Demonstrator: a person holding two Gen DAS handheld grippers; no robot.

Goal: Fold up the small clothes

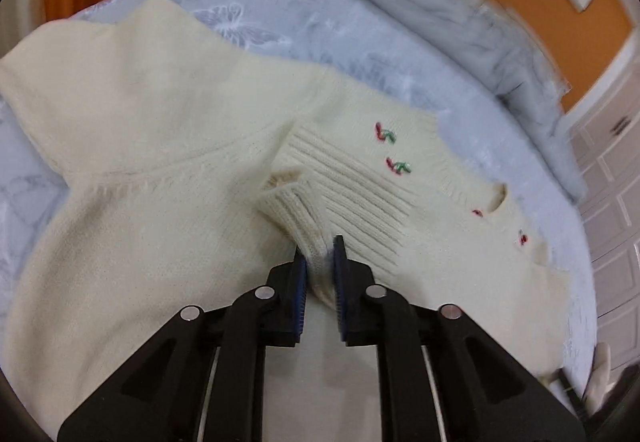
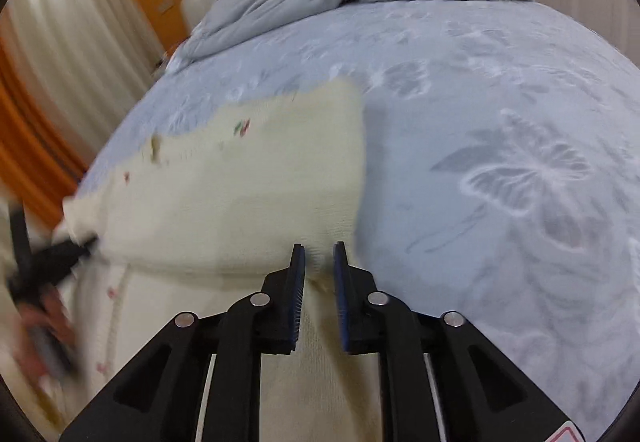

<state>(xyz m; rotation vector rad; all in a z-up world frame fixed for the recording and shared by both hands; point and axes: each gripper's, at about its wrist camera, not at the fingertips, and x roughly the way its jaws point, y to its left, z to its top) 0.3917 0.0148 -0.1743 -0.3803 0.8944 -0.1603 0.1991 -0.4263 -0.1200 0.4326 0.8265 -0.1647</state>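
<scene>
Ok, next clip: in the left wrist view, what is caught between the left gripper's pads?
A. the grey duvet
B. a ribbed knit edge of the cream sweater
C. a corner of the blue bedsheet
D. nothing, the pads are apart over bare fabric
B: the left gripper is pinched on a ribbed fold of the cream sweater, which lies on the blue bedsheet.

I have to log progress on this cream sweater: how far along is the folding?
Done: one ribbed sleeve cuff already lies folded over the sweater on the bed. In hand: the left tool pinches the ribbed knit and the right tool pinches another edge. Left: the sweater is still spread wide, so the body folds remain.
</scene>
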